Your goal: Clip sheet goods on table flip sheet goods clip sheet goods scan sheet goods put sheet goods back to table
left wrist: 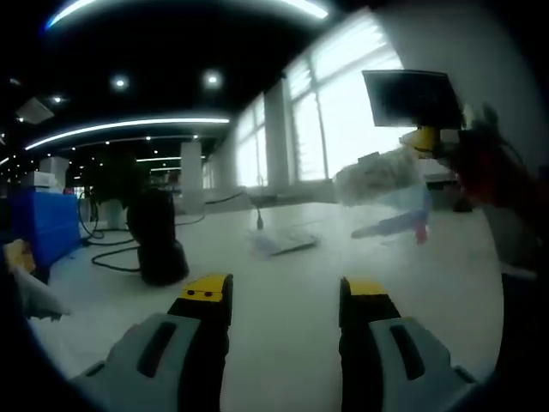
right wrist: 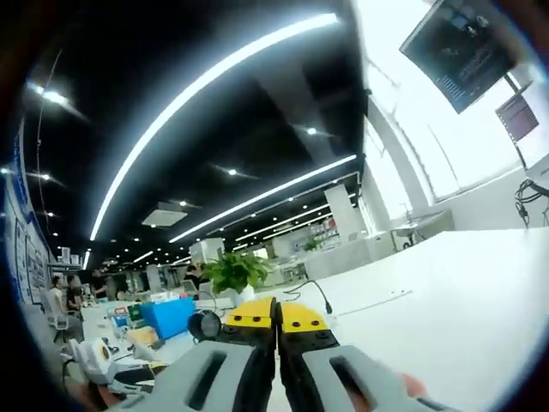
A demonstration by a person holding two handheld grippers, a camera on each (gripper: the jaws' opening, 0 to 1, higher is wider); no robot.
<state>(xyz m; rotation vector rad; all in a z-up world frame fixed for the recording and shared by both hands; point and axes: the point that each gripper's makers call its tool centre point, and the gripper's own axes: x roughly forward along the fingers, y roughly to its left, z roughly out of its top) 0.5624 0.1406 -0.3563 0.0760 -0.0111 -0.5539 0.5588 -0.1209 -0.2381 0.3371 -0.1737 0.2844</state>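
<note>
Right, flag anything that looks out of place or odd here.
One thing: a clear plastic packet hangs in the air above the white table, pinched by the right gripper entering the left gripper view. It is blurred. Another packet lies flat on the table.

A large open office with a dark ceiling [right wrist: 257, 129] crossed by long curved light strips [right wrist: 214, 81] and small round spotlights [left wrist: 212, 80]. Tall bright windows [left wrist: 334, 112] line one side, with white pillars [left wrist: 279, 133] between them. A wide white table [left wrist: 283, 283] stretches ahead. A dark screen [left wrist: 410, 97] hangs high. A leafy potted plant [right wrist: 233, 270] and a blue bin [left wrist: 43, 225] stand farther back.
</note>
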